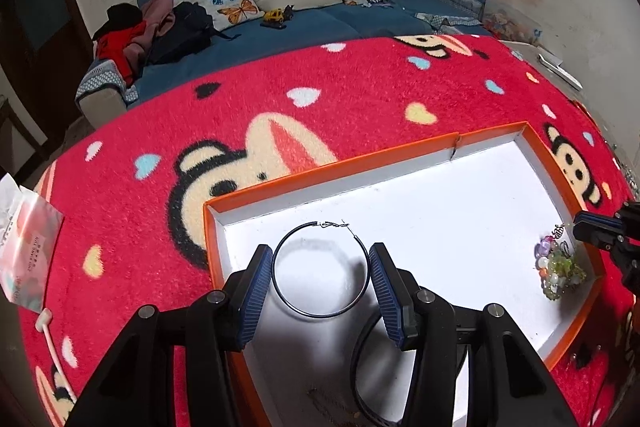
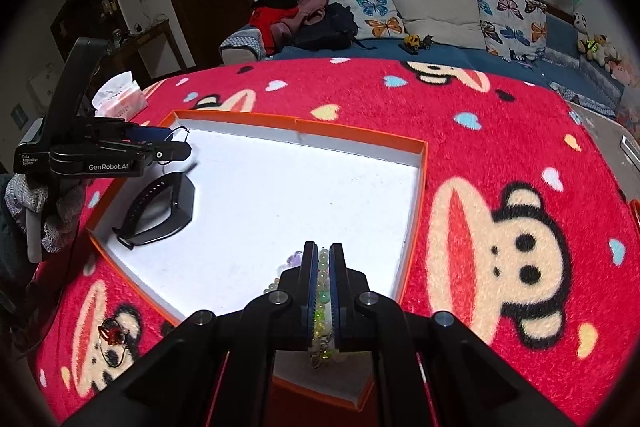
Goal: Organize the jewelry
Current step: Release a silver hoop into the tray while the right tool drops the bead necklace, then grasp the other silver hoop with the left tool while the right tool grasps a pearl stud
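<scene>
While both tongs sit over the orange tray (image 1: 568,187), left tongs (image 1: 321,269) pinch a hoop earring (image 1: 320,315) above its floor; right tongs (image 2: 325,259) clamp a bead bracelet (image 2: 323,311) at its near edge; a watch (image 2: 160,211) lies inside.

Inside the orange-rimmed tray (image 2: 416,163) the white floor lies bare across its middle and far side, so my claws can pass there freely. The black watch (image 2: 160,211) blocks the tray's left part in my right wrist view, just under my left gripper (image 1: 320,269), whose jaws are filled by the hoop earring (image 1: 320,269). The bead bracelets (image 1: 558,269) crowd the right wall, pinched in my right gripper (image 2: 325,259). The raised rim bars any low sideways entry. Outside, the red rug (image 1: 360,95) is open beyond the tray; a small red trinket (image 2: 114,337) lies near the left corner.
</scene>
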Available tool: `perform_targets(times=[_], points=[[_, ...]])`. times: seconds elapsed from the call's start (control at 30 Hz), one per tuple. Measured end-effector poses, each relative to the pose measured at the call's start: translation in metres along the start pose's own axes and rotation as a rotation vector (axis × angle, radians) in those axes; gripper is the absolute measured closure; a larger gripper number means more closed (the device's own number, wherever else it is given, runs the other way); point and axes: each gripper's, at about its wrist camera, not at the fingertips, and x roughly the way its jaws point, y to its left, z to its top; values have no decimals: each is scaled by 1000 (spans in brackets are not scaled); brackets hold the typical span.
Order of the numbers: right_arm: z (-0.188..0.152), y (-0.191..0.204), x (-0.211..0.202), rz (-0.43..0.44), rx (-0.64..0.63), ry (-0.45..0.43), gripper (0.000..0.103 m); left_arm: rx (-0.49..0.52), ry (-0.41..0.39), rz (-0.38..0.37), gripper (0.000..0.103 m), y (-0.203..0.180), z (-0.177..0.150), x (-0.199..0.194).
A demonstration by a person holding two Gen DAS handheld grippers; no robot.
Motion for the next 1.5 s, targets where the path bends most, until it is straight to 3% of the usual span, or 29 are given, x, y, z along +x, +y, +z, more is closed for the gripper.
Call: perform_targets(times=[0.6, 0.67, 0.73, 0.8, 1.03, 1.3, 1.43, 1.5], points=[[-1, -4, -10, -41, -4, -3, 94, -33, 23, -8, 44, 4, -5, -3], [-3, -2, -14, -39, -10, -1, 90, -29, 21, -5, 44, 3, -10, -12], [-7, 1, -20, -39, -19, -1, 80, -22, 17, -1, 44, 2, -16, -23], [-12, 4, -27, -43, -28, -8, 73, -13, 8, 2, 44, -1, -24, -39], [-33, 13, -49, -43, -38, -9, 73, 26, -11, -1, 44, -23, -66, -94], [-61, 22, -66, -25, -44, 2, 73, 122, 8, -83, 44, -78, -140, -137], [-76, 27, -71, -14, -59, 13, 73, 192, 22, -95, 29, -106, -167, -141], [-81, 28, -73, -8, -59, 19, 72, 228, 26, -98, 28, -116, -178, -140]])
